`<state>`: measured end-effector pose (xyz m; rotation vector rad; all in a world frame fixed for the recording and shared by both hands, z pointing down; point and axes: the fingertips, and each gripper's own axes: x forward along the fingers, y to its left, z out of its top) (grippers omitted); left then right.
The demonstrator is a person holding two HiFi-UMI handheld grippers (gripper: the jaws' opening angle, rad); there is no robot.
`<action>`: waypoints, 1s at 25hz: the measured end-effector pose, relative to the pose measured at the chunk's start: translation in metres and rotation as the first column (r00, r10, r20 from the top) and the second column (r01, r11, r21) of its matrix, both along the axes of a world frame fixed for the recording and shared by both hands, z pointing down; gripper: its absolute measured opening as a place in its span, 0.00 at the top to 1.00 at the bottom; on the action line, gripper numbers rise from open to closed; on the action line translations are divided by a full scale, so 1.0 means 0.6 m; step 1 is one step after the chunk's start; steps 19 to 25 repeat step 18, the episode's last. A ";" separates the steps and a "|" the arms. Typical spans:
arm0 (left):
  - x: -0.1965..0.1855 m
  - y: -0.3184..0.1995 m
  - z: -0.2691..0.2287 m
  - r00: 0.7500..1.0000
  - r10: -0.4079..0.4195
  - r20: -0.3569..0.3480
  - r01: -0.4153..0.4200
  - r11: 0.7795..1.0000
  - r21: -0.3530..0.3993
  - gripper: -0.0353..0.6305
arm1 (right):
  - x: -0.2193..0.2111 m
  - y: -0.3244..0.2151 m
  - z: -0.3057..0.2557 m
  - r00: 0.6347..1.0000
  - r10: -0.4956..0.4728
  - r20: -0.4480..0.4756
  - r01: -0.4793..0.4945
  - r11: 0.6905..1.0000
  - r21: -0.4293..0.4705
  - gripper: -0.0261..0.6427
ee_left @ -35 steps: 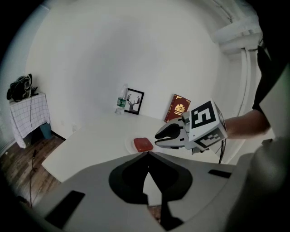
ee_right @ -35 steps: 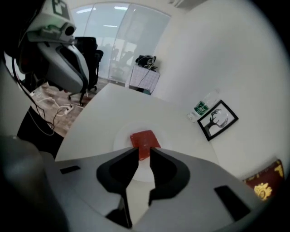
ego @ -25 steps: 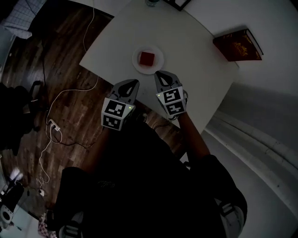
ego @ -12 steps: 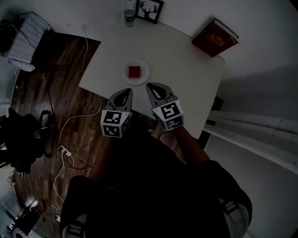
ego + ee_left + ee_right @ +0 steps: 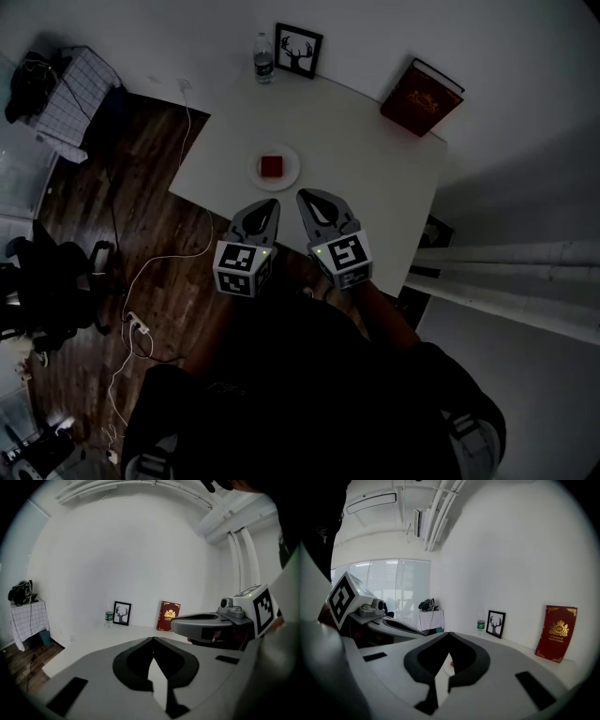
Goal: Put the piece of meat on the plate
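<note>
Meat (image 5: 271,167) sits on the plate (image 5: 290,177) on the table (image 5: 375,178), so the job looks done. Left gripper (image 5: 268,205) and right gripper (image 5: 307,199) hang clenched, empty, near its edge; I'd say only backing off remains.

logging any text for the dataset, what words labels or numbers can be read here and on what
No text can be read anywhere.
red book: gold crest on the cover, print too blurred to read.
bottle: green label, too small to read.
framed picture: a deer head, no words.
marker cubes: black-and-white square patterns, no letters.
</note>
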<state>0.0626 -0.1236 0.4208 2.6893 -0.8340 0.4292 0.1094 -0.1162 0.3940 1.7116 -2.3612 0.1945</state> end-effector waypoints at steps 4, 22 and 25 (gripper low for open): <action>0.007 0.021 0.006 1.000 0.022 0.022 -0.022 1.000 0.007 0.94 | -0.008 0.022 0.004 1.000 -0.011 -0.003 0.011 1.000 0.017 0.93; 0.013 0.033 0.004 0.998 0.060 0.027 -0.060 0.998 0.021 0.94 | 0.011 0.031 0.007 1.000 0.022 -0.010 -0.022 1.000 0.006 0.93; 0.013 0.033 0.004 0.998 0.060 0.027 -0.060 0.998 0.021 0.94 | 0.011 0.031 0.007 1.000 0.022 -0.010 -0.022 1.000 0.006 0.93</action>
